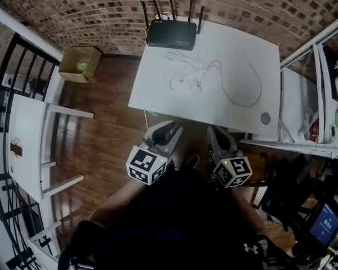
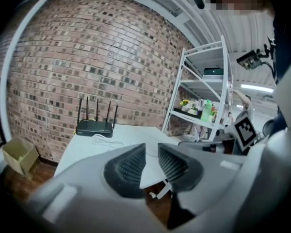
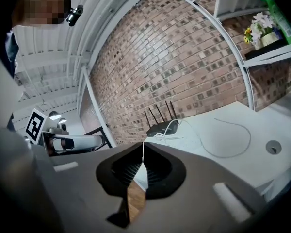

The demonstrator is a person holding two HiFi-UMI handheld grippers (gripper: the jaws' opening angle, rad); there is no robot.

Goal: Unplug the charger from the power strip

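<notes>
Nearest: left tool [image 1: 167, 130] part-open, empty; right tool [image 1: 218, 134] closed, empty. Both off table [image 1: 158, 94] edge farthest from router [image 1: 170, 34]. White charger tangle [image 1: 188, 76] just before router, straight ahead btwn both; left prob. nearer.

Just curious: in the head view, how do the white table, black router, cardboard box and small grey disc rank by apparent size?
1. white table
2. black router and cardboard box: about alike; the box sits farther off on the floor, so unranked
3. small grey disc
</notes>
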